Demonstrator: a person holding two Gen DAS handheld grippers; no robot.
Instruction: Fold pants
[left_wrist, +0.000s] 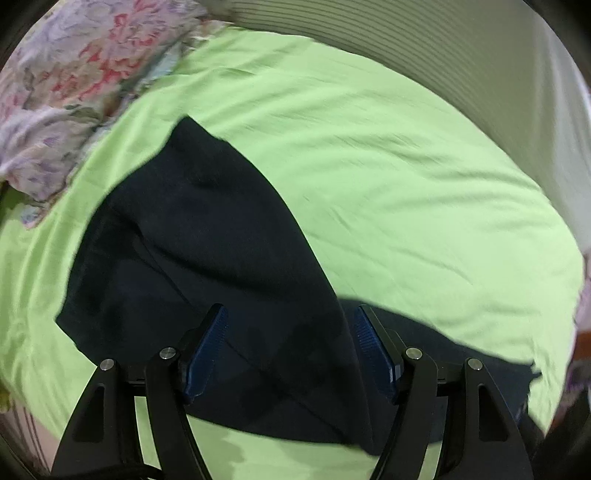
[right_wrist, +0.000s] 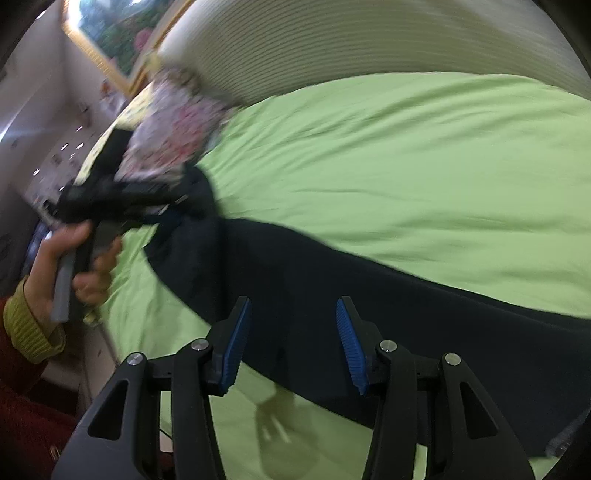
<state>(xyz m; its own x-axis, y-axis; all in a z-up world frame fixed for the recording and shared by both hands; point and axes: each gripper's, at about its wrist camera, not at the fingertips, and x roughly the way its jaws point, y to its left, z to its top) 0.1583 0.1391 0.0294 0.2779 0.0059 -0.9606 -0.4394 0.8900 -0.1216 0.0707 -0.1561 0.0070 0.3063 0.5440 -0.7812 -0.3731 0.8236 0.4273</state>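
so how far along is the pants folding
Early. Done: the dark pants lie stretched along the green sheet, though in the left wrist view one part seems to overlap another. In hand: nothing is gripped; the right tool and left tool both hover open over the fabric. The left hand holds its tool near the far end. Left: no compact fold shows, so nearly all the folding.

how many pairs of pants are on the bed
1. The single pair of dark navy fabric pants lies stretched across the light green bedsheet, under both open grippers. Others may be hidden beneath the floral quilt.
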